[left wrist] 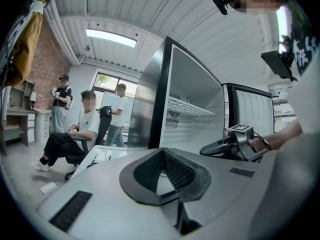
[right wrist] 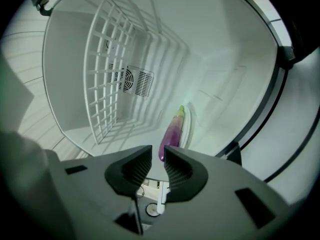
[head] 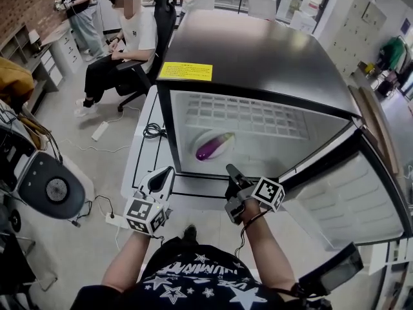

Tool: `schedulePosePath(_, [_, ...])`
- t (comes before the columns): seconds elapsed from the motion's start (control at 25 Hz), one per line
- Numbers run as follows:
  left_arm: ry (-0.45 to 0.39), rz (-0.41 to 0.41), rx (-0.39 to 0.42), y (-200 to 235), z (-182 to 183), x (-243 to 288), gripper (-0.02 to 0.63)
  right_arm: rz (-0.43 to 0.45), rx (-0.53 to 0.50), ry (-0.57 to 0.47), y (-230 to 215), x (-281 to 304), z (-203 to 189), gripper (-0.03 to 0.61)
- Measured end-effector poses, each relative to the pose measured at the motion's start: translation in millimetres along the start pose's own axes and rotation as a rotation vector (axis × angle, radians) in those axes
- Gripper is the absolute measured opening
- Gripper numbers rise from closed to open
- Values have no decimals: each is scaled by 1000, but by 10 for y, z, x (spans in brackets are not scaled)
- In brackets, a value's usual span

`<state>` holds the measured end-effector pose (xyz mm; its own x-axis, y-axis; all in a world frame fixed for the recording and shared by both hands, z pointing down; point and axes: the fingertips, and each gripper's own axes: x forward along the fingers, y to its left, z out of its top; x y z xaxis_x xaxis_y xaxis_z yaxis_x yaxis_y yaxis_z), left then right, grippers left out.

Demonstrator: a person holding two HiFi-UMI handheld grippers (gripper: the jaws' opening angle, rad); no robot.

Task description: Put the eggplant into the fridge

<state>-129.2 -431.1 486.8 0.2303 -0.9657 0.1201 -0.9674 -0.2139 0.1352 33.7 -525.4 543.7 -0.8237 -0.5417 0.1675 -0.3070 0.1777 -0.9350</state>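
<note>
The purple eggplant lies on the white floor of the open fridge, its green stem pointing inward. Just outside the opening my right gripper points at the eggplant, its jaws a narrow gap apart with nothing between them; the left gripper view also catches this right gripper. My left gripper hangs to the left of the fridge front, over the table edge, jaws closed and empty. The fridge door stands swung open on the right.
A white wire shelf spans the fridge's upper part. The fridge stands on a white table. A person sits on an office chair behind left; another stands further back. A power strip and cables lie on the floor.
</note>
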Motion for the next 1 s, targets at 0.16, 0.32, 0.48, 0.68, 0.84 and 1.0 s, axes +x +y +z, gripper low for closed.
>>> schedulePosePath(0.16, [-6, -12, 14, -199, 12, -59, 9, 20, -25, 16, 33, -223, -89, 83])
schedulePosePath(0.32, [-8, -18, 20, -415, 40, -179, 9, 53, -69, 44, 167, -479, -222, 83])
schedulePosePath(0.48, [-11, -23, 26, -655, 43, -327, 9, 101, -111, 62, 324, -754, -364, 83])
schedulePosePath(0.68, [3, -26, 31, -953, -84, -557, 9, 125, -126, 81, 336, -1064, -574, 81])
schedulePosePath(0.84, [12, -24, 31, -1205, -155, -794, 9, 118, -132, 96, 295, -1335, -734, 80])
schedulePosePath(1.0, [28, -11, 33, -1386, -225, -990, 9, 132, -129, 110, 275, -1514, -879, 61])
